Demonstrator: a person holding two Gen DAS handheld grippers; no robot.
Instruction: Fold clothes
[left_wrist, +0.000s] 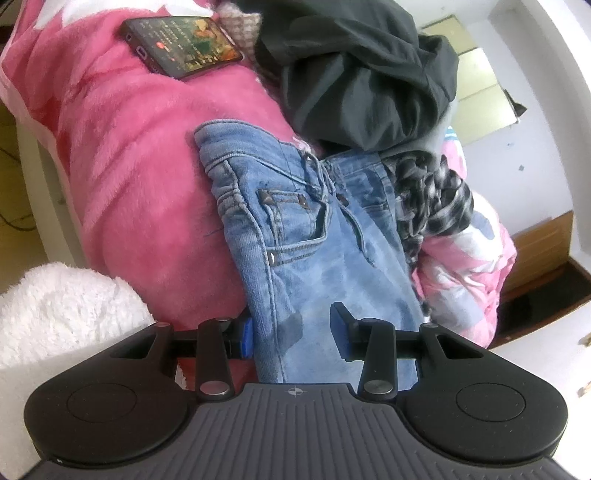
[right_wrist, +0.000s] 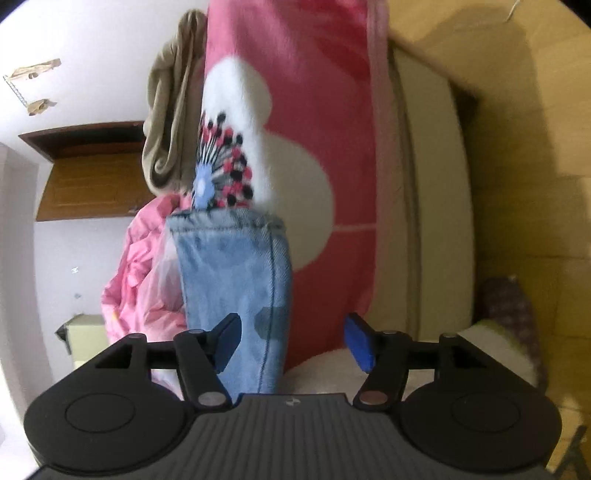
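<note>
The left gripper (left_wrist: 295, 334) is seen with its jaws parted to a moderate gap, straddling the jeans (left_wrist: 314, 236); denim lies between the blue pads, but no pinch can be made out, so it is read as released rather than gripped. The right gripper (right_wrist: 291, 341) is spread wider, its pads standing clear either side of a jeans leg (right_wrist: 232, 266), with nothing clamped. From there outward, the waistband and pocket rivets are shown in the left view, laid on the pink blanket (left_wrist: 147, 177), with a dark garment (left_wrist: 362, 74) bunched just beyond and a plaid garment (left_wrist: 428, 199) crumpled beside. A phone (left_wrist: 181, 44) is left lying further up the blanket. In the right view the hem end is seen resting on the same blanket, near a patterned sock-like item (right_wrist: 221, 166) and a beige cloth (right_wrist: 173, 110). As for progress, the jeans are judged to be laid out long, perhaps folded leg over leg; the crosswise folds appear not yet made, and the other garments are left unfolded.
</note>
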